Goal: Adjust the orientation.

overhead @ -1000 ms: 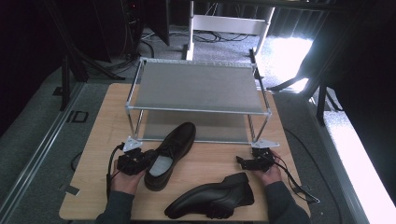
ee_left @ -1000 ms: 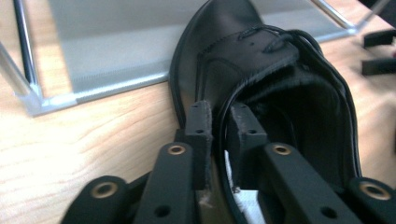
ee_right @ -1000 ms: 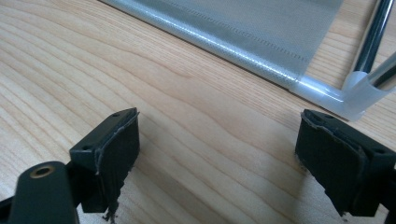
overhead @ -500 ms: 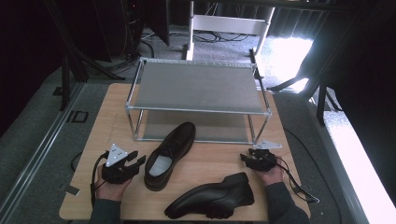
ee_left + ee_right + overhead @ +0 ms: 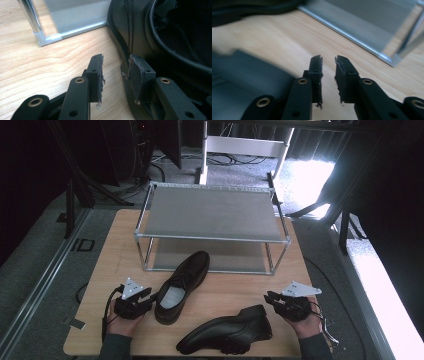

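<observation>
The left gripper (image 5: pixel 116 72) has its jaws parted with nothing between them, having just been closing; one pad lies against the side of the upright black shoe (image 5: pixel 182 285) near the shoe rack (image 5: pixel 212 237). The right gripper (image 5: pixel 328 75) has just been closing too, a narrow empty gap left, beside the second black shoe (image 5: pixel 227 336) lying at the table (image 5: pixel 115 255) front edge.

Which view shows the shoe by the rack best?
The high view: the upright shoe shows whole, its toe at the rack. The left gripper view shows its side and collar close up, beside the left gripper. The right gripper view catches a blurred dark strip of it.
</observation>
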